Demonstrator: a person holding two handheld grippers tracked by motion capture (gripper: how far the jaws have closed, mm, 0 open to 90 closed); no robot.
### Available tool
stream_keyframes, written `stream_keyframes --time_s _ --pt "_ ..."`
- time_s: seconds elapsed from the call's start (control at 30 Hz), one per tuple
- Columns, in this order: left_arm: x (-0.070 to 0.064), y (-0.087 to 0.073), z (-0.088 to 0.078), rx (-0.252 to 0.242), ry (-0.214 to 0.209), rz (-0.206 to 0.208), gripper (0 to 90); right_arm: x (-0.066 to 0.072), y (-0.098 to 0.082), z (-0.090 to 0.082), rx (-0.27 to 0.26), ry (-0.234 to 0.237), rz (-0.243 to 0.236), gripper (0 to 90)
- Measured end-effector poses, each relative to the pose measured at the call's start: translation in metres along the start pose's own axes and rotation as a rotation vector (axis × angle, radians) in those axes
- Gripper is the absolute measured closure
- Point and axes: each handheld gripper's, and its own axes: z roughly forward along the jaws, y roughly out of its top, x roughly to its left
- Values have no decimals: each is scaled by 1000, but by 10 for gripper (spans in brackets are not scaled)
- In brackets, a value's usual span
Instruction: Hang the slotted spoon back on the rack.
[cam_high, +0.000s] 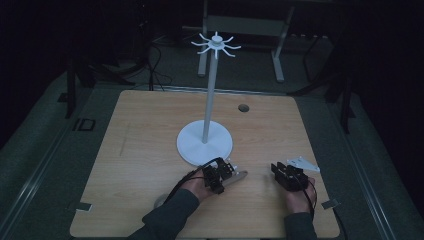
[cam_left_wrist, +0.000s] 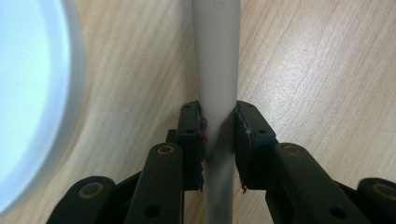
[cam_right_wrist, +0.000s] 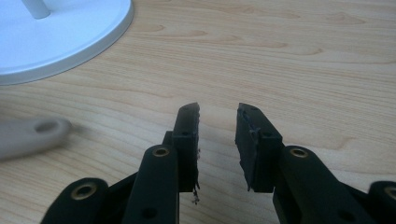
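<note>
A grey utensil handle (cam_left_wrist: 217, 70) lies on the wooden table (cam_high: 140, 150), just in front of the white hook stand's round base (cam_high: 190, 145). My left gripper (cam_left_wrist: 218, 121) is shut on it, both pads pressing its sides. From above, the left gripper (cam_high: 226, 172) sits at the base's near edge, with the handle (cam_high: 240, 176) poking out to the right. To the right, my right gripper (cam_high: 281, 169) rests low over bare wood. In the right gripper view the gripper (cam_right_wrist: 218, 116) is open with nothing between its jaws, and the handle's holed end (cam_right_wrist: 32, 133) lies at left.
The stand's tall pole carries a ring of white hooks (cam_high: 216, 45) high above the table. The base's rim curves along the left gripper view (cam_left_wrist: 77, 70) and the right gripper view (cam_right_wrist: 93, 42). A cable hole (cam_high: 243, 107) is at the table's back.
</note>
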Motion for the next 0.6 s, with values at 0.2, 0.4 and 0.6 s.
stream_keyframes --time_s 0.2,0.4,0.6 --pt "7 -6 -17 -88 27 -52 738 2 0 1 4 1 -6 696" --pt "11 -11 -33 -186 71 -101 739 1 -1 2 4 1 -9 696" --pt "17 -16 -48 -284 118 -167 740 2 -1 1 2 1 -8 696"
